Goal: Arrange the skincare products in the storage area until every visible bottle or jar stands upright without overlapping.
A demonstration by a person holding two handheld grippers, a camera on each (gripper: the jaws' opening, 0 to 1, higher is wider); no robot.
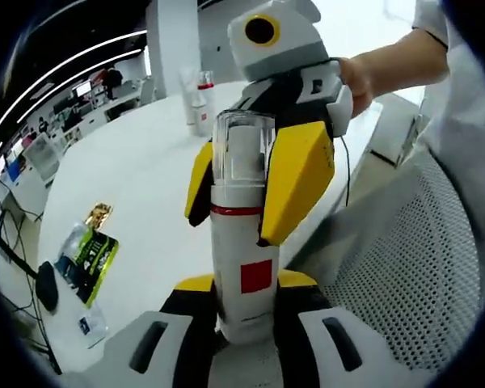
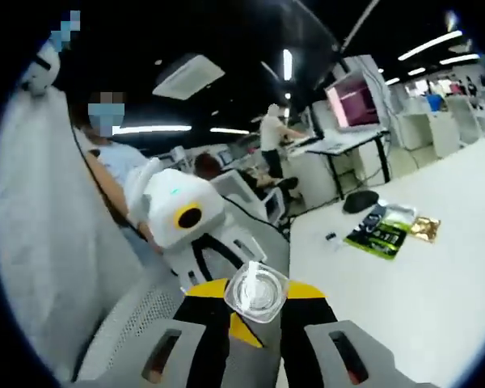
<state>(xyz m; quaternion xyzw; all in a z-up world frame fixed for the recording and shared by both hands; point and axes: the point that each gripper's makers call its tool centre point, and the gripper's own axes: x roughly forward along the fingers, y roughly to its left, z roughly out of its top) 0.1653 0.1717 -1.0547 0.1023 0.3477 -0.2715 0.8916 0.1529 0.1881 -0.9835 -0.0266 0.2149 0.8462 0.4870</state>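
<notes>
A white bottle [image 1: 244, 267] with a red square label, a red band and a clear cap [image 1: 242, 149] stands upright above the table edge. My left gripper [image 1: 244, 284] is shut on its lower body. From above, my right gripper [image 1: 238, 217] reaches in, held by a hand [image 1: 364, 77], its yellow jaws closed around the cap and neck. The right gripper view looks down on the clear cap [image 2: 259, 293] end-on between my right gripper [image 2: 259, 297] jaws. Two more white bottles [image 1: 200, 101] stand upright far back on the white table [image 1: 145, 170].
A green packet [image 1: 89, 255], a gold packet [image 1: 99, 214] and a black mouse [image 1: 47, 284] lie near the table's left edge; the green packet [image 2: 380, 230] shows again on the table [image 2: 420, 315]. A grey mesh chair [image 1: 420, 267] sits right. People and desks are behind.
</notes>
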